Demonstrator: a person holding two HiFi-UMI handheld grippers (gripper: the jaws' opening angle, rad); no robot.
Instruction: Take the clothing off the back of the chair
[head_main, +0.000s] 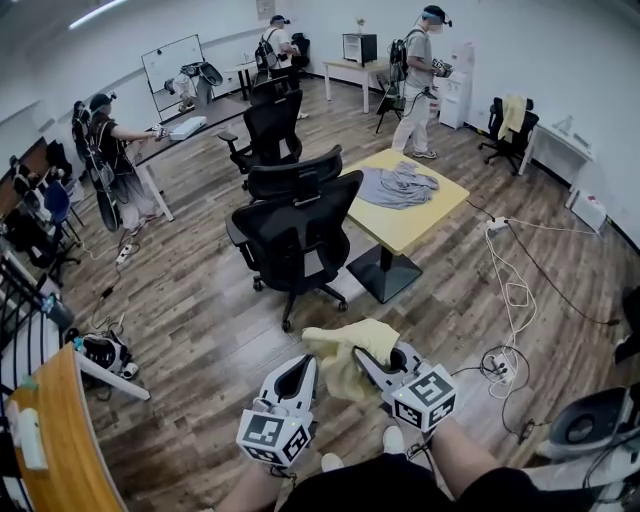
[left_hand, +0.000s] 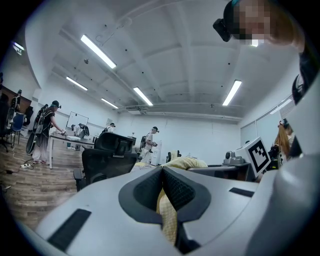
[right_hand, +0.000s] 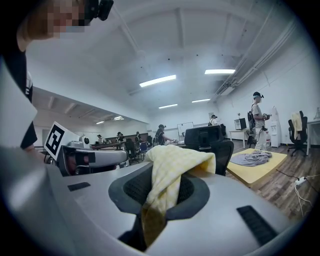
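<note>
A pale yellow garment (head_main: 345, 352) hangs bunched between my two grippers, low in the head view and well in front of the black office chair (head_main: 297, 232). My left gripper (head_main: 300, 375) is shut on a fold of the yellow cloth (left_hand: 167, 212). My right gripper (head_main: 372, 362) is also shut on the garment (right_hand: 167, 172), which drapes over its jaws. The chair's back is bare. A grey garment (head_main: 397, 184) lies on the yellow table (head_main: 420, 221) behind the chair.
A second black chair (head_main: 270, 127) stands further back. White cables and a power strip (head_main: 500, 365) lie on the wooden floor at the right. A wooden desk edge (head_main: 55, 440) is at the lower left. Several people stand at desks along the far walls.
</note>
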